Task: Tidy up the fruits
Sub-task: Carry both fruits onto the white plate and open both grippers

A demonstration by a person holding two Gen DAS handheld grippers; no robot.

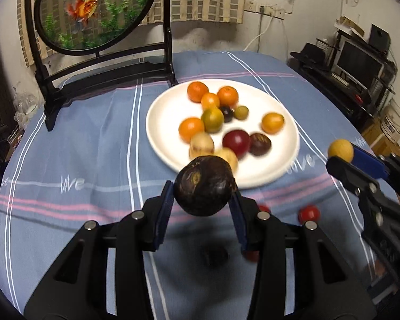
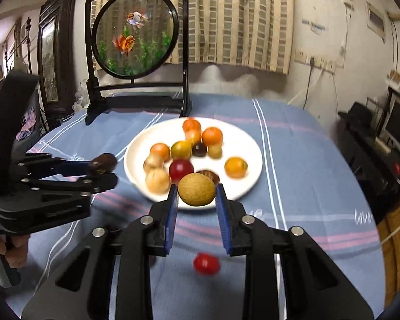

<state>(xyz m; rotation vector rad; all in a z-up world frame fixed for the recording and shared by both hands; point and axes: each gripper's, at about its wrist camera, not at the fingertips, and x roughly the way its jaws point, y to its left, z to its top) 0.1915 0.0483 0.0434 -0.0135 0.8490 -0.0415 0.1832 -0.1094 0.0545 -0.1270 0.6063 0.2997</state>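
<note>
Left wrist view: the left gripper (image 1: 204, 197) clamps a dark brown, wrinkled fruit (image 1: 204, 185) between its blue pads, lifted clear of the blue striped tablecloth (image 1: 80, 146); its shadow lies on the cloth below. Just beyond it, toward the far edge of the table, sits a white plate (image 1: 274, 170) holding a loose cluster of small fruits: orange ones at the far rim, a green-orange one in the middle, a red one and a dark one near the front rim. Two small red fruits (image 1: 308, 213) remain on the cloth near the front edge (a third red shape is half hidden behind a finger). At the right edge, the right gripper (image 1: 342, 157) holds a small yellow fruit (image 1: 340, 150).

Right wrist view: the right gripper (image 2: 197, 194) is closed on the round tan-yellow fruit (image 2: 197, 190), held just above the plate's (image 2: 250, 184) front rim. One red fruit (image 2: 206, 264) lies on the cloth beneath. At the left edge, the left gripper (image 2: 104, 170) carries its dark fruit (image 2: 102, 163) beside the plate's left rim. A framed goldfish screen (image 2: 134, 32) stands at the table's far edge.

Judged from this, both fruits are being carried to the plate. To do it well, bring each low over a bare patch of plate, such as the right side, before releasing, so nothing rolls or knocks the cluster.
</note>
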